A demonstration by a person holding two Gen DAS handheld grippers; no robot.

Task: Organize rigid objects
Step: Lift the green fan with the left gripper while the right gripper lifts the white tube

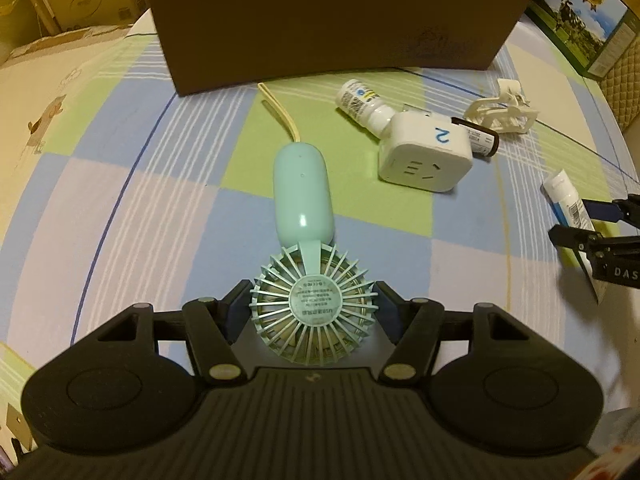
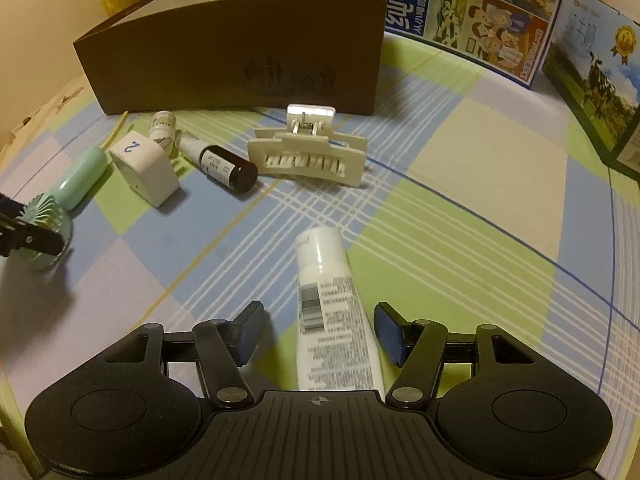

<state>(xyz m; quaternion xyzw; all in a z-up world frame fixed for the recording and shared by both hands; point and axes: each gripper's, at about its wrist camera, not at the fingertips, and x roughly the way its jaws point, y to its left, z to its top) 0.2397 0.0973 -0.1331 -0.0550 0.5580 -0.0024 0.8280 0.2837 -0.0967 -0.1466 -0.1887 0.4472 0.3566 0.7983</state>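
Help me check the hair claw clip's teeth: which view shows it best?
The right wrist view: the cream hair claw clip sits central, with teeth and hinge spring clear. The left wrist view shows it small and distorted at the far right, behind the white socket cube.

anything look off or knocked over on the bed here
Nothing is spilled or broken. The dark bottle and white bottle lie on their sides against the cube plug, and the hair claw sits loose nearby.
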